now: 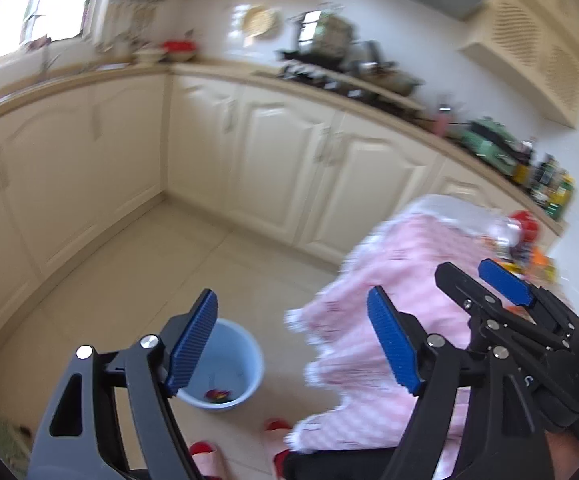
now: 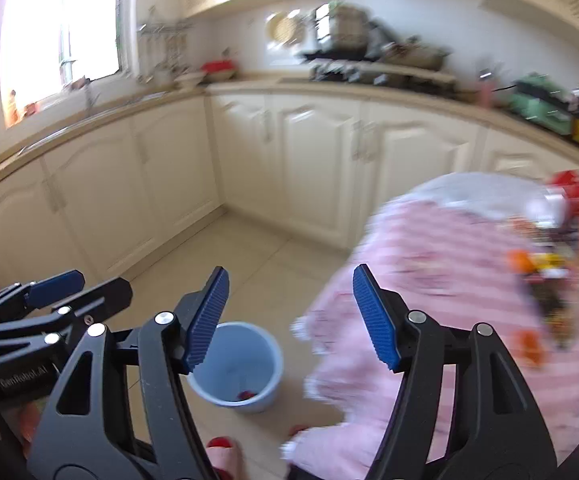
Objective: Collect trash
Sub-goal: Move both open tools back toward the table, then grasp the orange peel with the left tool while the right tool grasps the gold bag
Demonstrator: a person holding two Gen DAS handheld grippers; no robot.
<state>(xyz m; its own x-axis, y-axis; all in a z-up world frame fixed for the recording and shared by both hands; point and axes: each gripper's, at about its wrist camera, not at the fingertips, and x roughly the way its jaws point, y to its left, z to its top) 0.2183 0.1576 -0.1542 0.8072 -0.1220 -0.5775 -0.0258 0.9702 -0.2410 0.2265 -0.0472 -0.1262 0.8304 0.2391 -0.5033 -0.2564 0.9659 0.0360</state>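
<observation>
- Left wrist view: my left claw (image 1: pixel 293 344) is spread wide, nothing in it. The blue bucket (image 1: pixel 245 364) sits bottom center on the floor, some trash (image 1: pixel 219 395) inside. Pink tablecloth (image 1: pixel 401 280) on the right.
- Right wrist view: my right claw (image 2: pixel 291 320) is wide apart too, empty. Bucket (image 2: pixel 249 360) low center, blurry wrappers (image 2: pixel 545 276) on the cloth at right edge.

we're looking across cream panelled cabinet doors (image 2: pixel 313 152) running along two walls and meeting in a corner, with a beige countertop (image 2: pixel 245 86) on top. pale beige floor tiles (image 1: pixel 129 264) spread out below. a bright window (image 2: pixel 61 24) glares at the left. on the counter we spot a red bowl-like item (image 2: pixel 218 67), blurred, and dark pots on a rack (image 1: pixel 329 56). a pink-and-white striped tablecloth with a frilly edge (image 2: pixel 449 280) drapes at the right. red slippers (image 1: pixel 277 426) peek in below.
</observation>
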